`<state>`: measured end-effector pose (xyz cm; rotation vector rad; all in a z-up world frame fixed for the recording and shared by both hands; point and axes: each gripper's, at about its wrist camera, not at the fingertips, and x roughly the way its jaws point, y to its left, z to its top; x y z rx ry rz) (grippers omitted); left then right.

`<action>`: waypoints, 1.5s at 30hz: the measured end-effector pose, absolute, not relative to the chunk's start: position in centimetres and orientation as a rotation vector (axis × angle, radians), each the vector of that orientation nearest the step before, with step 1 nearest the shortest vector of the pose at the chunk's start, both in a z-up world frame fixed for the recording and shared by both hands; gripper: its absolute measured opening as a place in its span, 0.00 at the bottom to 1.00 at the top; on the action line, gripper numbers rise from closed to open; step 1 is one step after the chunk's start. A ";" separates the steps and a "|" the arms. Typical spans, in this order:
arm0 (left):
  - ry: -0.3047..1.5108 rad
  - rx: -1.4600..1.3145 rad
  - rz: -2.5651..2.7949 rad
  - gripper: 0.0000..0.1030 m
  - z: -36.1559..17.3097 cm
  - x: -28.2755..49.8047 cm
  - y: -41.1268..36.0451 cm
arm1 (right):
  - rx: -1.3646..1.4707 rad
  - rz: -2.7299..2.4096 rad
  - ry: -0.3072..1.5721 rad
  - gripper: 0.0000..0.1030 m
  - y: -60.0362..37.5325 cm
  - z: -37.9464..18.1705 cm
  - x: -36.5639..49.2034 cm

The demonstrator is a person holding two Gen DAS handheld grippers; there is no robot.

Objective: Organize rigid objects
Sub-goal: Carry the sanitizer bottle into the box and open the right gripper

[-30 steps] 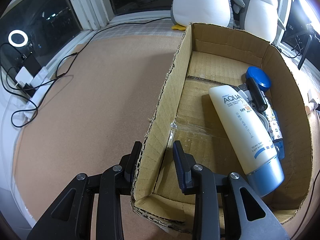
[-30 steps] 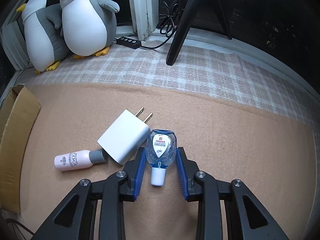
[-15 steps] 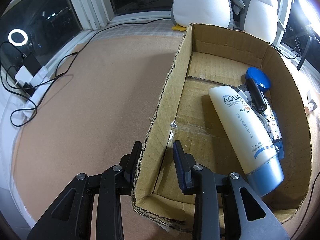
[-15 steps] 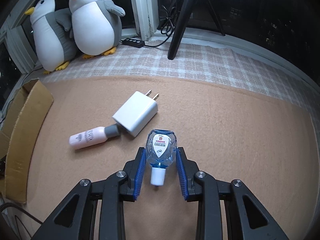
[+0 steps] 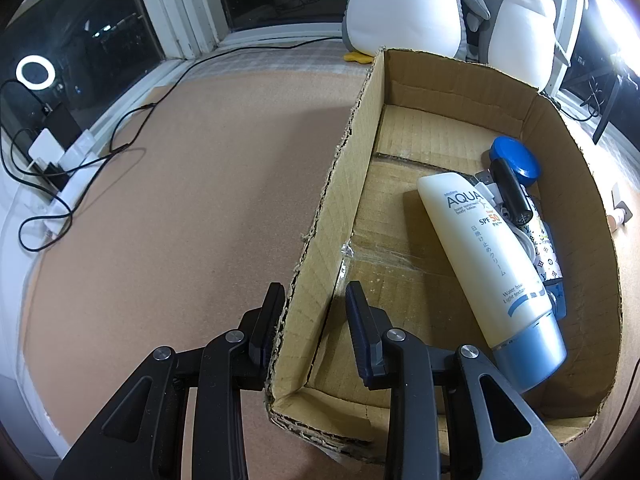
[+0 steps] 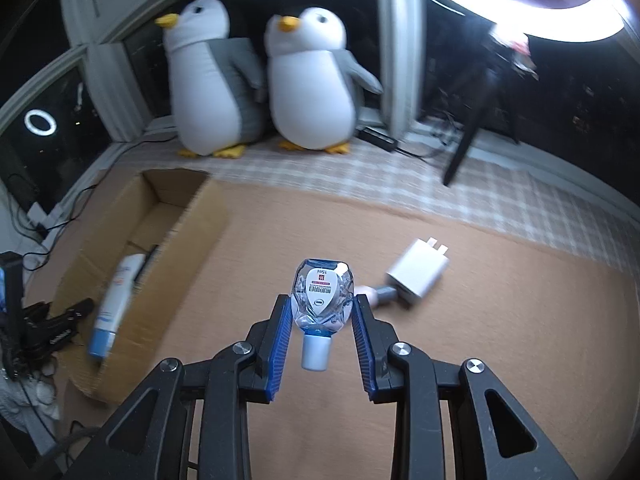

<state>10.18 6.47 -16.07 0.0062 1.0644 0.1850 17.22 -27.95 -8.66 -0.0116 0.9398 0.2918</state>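
Between my right gripper's (image 6: 320, 312) blue fingers (image 6: 280, 336) sits a small clear eye-drop bottle (image 6: 322, 300), clamped at its sides with its white cap (image 6: 316, 354) pointing back toward me, held up above the brown desk (image 6: 480, 340). Just beyond it, on the desk to the right, lie a white plug-in charger (image 6: 418, 276) and a small pink bottle with a grey cap (image 6: 378, 294), the cap touching the charger. To the left stands the open cardboard box (image 6: 188, 232), with two plush penguins (image 6: 308, 80) on the checked cloth at the far side.

My left gripper (image 5: 316, 308) straddles the box's near left wall (image 5: 332, 200): one finger outside against the cardboard, the other inside and apart from it, so the fingers stand open. Inside the box lie a white sunscreen tube (image 5: 484, 252) with a blue cap, a round blue lid (image 5: 516, 156) and a black cylinder (image 5: 512, 192), crowded along the right wall.
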 end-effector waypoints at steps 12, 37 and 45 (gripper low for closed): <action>1.063 0.002 0.183 0.29 -16.0 10.2 6.4 | -0.070 0.478 0.914 0.27 -18.4 -7.6 16.4; 1.060 -0.006 0.181 0.29 -16.1 10.1 6.5 | -0.161 0.581 0.952 0.27 -10.1 -9.5 16.6; 1.059 -0.006 0.180 0.29 -16.1 10.1 6.6 | -0.165 0.578 0.926 0.59 -10.0 -9.1 16.5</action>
